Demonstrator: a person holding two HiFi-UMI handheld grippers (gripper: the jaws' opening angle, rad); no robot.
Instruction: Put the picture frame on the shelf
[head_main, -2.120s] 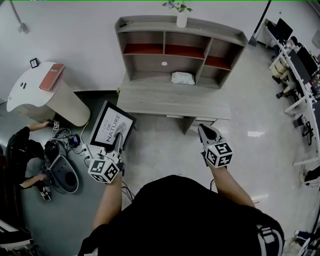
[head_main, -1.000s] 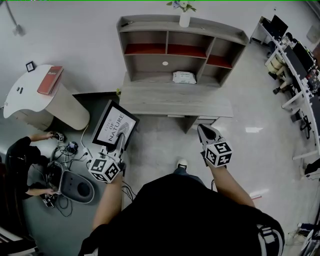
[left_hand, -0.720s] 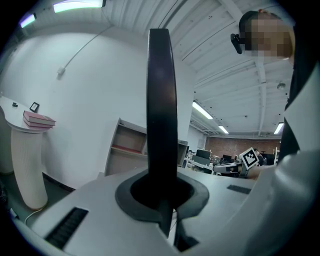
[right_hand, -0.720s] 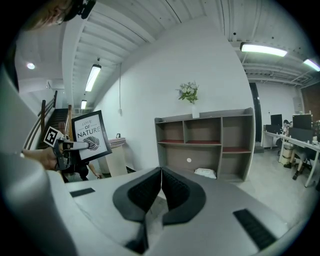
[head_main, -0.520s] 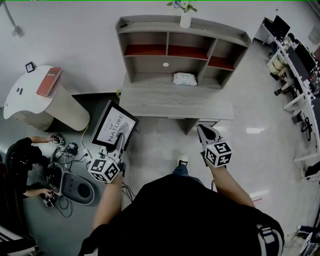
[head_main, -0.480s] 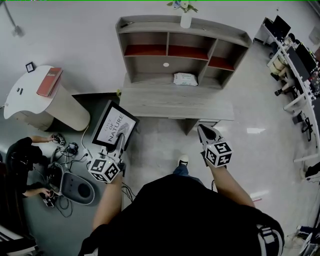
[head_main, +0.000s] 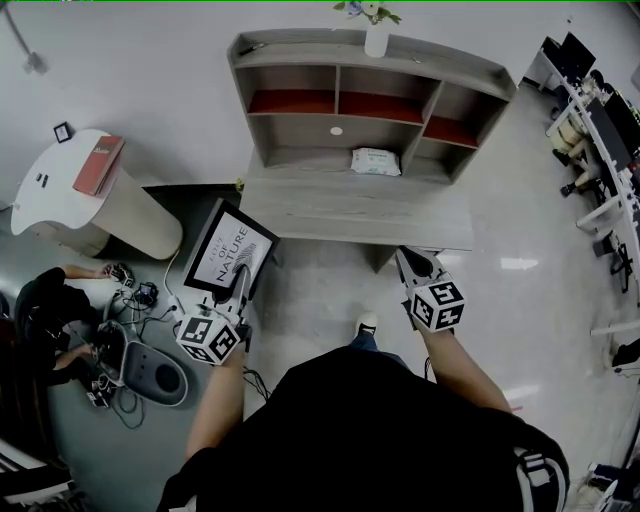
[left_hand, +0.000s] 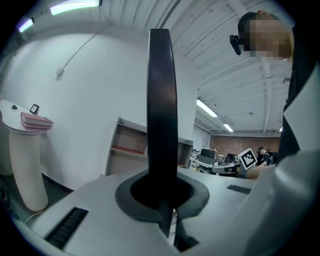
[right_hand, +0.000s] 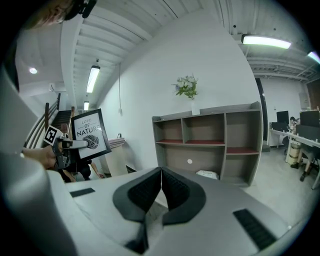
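Left of the desk (head_main: 350, 208), over the floor, the frame (head_main: 224, 252) is held up in the air, well short of the shelf (head_main: 340, 55) that stands on the desk's back edge. The left gripper (head_main: 243, 276) has it by the lower edge. In the left gripper view the jaws are clamped tight on the black frame (left_hand: 161, 100), which rises edge-on straight up from between the pads. From the head view the frame's face leans back toward the person, showing white paper with the words "LOVE OF NATURE" and a dark leaf print; the right gripper view shows the same face (right_hand: 91, 134) upright at the left. The right gripper (head_main: 411, 260) hangs over the floor just before the desk's front right part, and in its own view the jaws (right_hand: 160, 192) are pressed together with nothing between them. The shelf has three upper compartments with red floors and a wide lower bay, where a white pack (head_main: 376, 161) lies on the desk. A vase (head_main: 376, 38) with flowers stands on the shelf's top board. Farther left is a round white table (head_main: 60, 200) with a red book (head_main: 98, 165) on it, and a person (head_main: 40, 310) in black crouches by cables on the floor.
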